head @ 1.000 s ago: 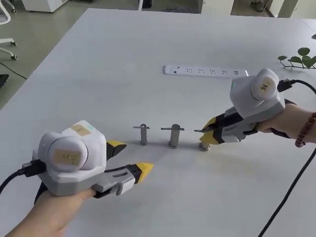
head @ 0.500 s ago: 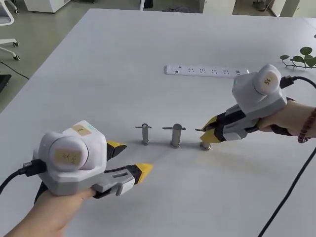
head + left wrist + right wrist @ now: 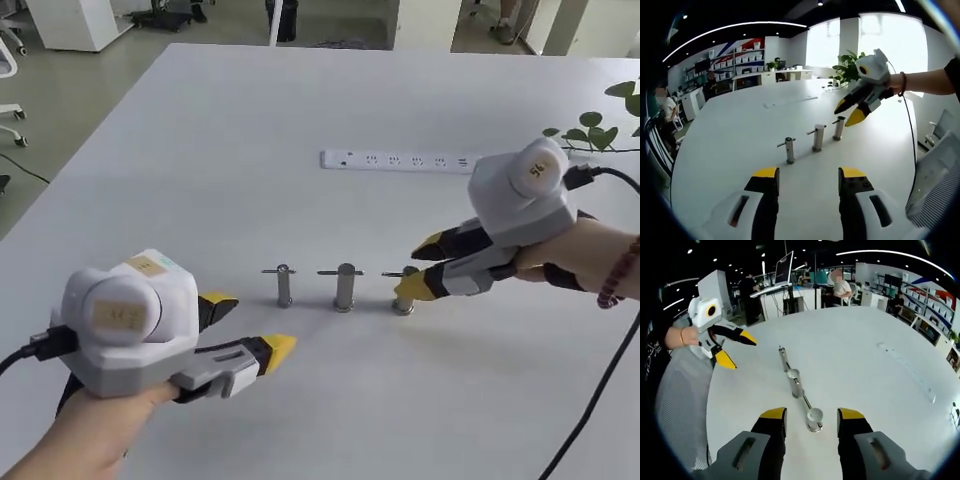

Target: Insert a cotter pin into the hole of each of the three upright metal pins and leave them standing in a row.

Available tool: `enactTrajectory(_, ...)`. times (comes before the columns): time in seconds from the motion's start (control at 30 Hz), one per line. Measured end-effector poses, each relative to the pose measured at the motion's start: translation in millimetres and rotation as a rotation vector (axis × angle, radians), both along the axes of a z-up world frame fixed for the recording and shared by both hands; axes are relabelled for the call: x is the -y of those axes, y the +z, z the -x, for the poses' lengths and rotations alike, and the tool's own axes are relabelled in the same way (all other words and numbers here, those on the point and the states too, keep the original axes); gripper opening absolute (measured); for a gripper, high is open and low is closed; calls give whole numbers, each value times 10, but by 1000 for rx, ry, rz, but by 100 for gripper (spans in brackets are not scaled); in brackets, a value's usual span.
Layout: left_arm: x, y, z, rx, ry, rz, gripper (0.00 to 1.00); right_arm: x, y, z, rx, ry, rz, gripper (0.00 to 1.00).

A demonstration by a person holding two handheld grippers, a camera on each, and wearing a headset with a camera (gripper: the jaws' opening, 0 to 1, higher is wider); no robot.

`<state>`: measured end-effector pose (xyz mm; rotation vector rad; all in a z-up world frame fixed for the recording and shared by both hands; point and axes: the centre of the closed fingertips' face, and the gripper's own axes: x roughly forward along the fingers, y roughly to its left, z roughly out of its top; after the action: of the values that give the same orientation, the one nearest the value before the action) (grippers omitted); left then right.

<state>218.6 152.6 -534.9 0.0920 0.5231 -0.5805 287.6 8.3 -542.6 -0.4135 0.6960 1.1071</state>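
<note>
The three upright metal pins (image 3: pixel 345 288) are seen standing in a row on the table (image 3: pixel 200 140), each crossed by a cotter pin (image 3: pixel 333 271), so the right gripper (image 3: pixel 417 268) is held spread just beside the endmost pin (image 3: pixel 403 300), gripping nothing, and the left gripper (image 3: pixel 255 322) is held spread, well apart, seemingly to avoid toppling them.

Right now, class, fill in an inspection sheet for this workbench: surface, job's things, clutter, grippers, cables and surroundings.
Surface: white table, flat and matt.
Job's things: three metal pins upright in a row, a cotter pin across the top of each.
Clutter: power strip beyond the row; plant at the far right.
Grippers: left gripper open, short of the row, holding nothing; right gripper open, close by the end pin, not gripping it.
Cables: a black cable trails from each gripper.
Surroundings: open office with shelves, desks and people in the background.
</note>
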Motion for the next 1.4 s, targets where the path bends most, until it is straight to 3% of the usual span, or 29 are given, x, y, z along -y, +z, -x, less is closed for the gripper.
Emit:
enactTrajectory(0.23, -10, 83, -110, 10, 20, 12, 48, 38, 15, 89, -36, -84, 4, 49)
enactTrajectory(0.4, -4, 114, -140, 15, 41, 25, 50, 56, 31, 157, -27, -124, 4, 51)
enactTrajectory(0.5, 17, 108, -139, 7, 53, 32, 52, 43, 96, 170, -41, -215, -61, 54)
enactTrajectory(0.87, 117, 154, -156, 1, 86, 56, 61, -12, 192, 335, -14, -321, -98, 59)
enactTrajectory(1.03, 68, 166, -138, -5, 131, 62, 65, -11, 187, 381, 4, -363, -102, 60)
enactTrajectory(1.17, 19, 127, -94, -28, 159, 73, 65, 27, 151, 425, 28, -400, -87, 60)
enactTrajectory(1.27, -18, 145, -46, -12, 183, 80, 65, 38, 122, 483, 16, -412, -85, 58)
enactTrajectory(1.4, -23, 122, -9, -24, 186, 79, 65, 95, 79, 525, 34, -439, -68, 58)
